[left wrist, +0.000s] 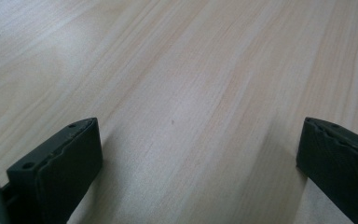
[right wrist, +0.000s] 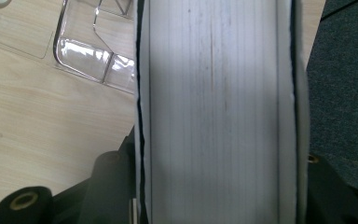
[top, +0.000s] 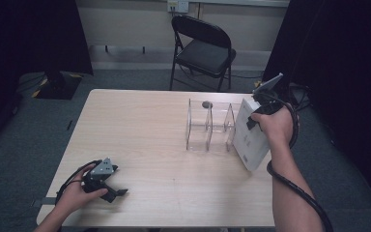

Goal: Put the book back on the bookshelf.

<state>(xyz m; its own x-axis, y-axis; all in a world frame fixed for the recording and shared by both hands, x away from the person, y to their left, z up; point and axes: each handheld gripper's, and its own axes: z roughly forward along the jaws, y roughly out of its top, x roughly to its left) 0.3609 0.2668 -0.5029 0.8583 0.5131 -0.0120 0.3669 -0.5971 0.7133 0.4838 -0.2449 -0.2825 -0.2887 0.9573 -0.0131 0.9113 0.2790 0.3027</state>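
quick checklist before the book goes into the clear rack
1. Grip on the book: the right hand-held gripper has its jaws on both covers, page edges facing its camera. ok
2. Rack upright on the table, with open slots between the dividers. ok
3. Book lined up with a slot: it is tilted, at the rack's right end, outside the dividers. not ok
4. Small dark thing on the rack's far top edge, possibly in the way. cannot tell
5. Left hand-held gripper out of the way: open, holding nothing, near the front left of the table. ok
6. Book's lower corner clear of the table edge. cannot tell
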